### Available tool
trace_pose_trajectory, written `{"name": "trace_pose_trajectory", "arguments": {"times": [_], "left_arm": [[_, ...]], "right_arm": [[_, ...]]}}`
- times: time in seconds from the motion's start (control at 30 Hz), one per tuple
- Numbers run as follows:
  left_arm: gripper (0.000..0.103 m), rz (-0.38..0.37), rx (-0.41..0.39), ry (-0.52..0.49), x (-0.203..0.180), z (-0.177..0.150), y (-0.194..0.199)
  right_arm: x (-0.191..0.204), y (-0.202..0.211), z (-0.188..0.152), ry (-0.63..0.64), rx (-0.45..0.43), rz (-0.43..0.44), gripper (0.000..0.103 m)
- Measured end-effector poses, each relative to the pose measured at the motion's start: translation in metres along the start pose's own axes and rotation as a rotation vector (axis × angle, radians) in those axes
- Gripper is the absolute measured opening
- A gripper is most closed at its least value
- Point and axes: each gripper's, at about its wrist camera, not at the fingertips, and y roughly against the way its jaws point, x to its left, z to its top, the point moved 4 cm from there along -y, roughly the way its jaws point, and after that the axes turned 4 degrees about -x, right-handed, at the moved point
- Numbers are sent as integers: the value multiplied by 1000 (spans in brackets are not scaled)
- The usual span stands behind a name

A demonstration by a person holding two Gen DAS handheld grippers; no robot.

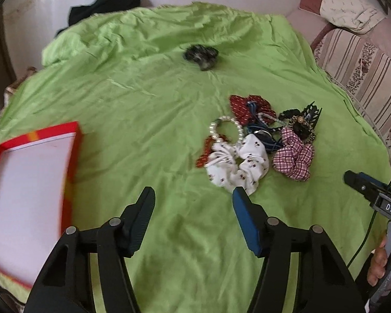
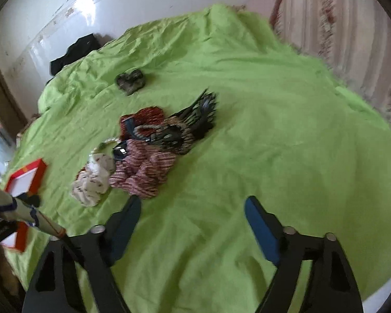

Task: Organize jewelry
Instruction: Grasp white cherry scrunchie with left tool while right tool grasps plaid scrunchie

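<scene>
A heap of hair accessories and jewelry lies on the green sheet (image 1: 143,109): a white floral scrunchie (image 1: 237,161), a pearl bracelet (image 1: 226,127), a pink plaid scrunchie (image 1: 294,156), a red dotted scrunchie (image 1: 247,107) and a black claw clip (image 1: 307,114). An open red box (image 1: 31,177) with a white inside sits to the left. My left gripper (image 1: 193,191) is open just short of the white scrunchie, with nothing between its fingers. My right gripper (image 2: 193,199) is open over bare sheet, to the right of the plaid scrunchie (image 2: 143,172) and white scrunchie (image 2: 93,182).
A dark scrunchie (image 1: 200,56) lies alone further back on the sheet. Black cloth (image 1: 104,7) sits at the far edge by the white floor. A striped, flowered sofa (image 1: 365,73) borders the right side. A person's hand (image 1: 378,263) holds the right gripper's handle.
</scene>
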Motion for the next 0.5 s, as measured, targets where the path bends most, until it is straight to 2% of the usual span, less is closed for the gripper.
{"name": "trace_pose_trajectory", "arguments": {"times": [0.13,0.23,0.4,0.47,0.5], "left_arm": [[61,-82,48,15,-8,7,-32],[61,-114,90,27,-12,9,-54],[58,-138,113,11,-22,10,-77],[53,-146,124,5,-26,9,-83],[43,-149,129,4,-27,8,-86]], "right_arm": [[20,-21,6,22,28,100,76],[29,-34,9,20,22,114,75],[36,-59,11,-9,60,138,75],[35,-65,10,-20,69,142,75],[36,-70,9,-23,77,137,76]]}}
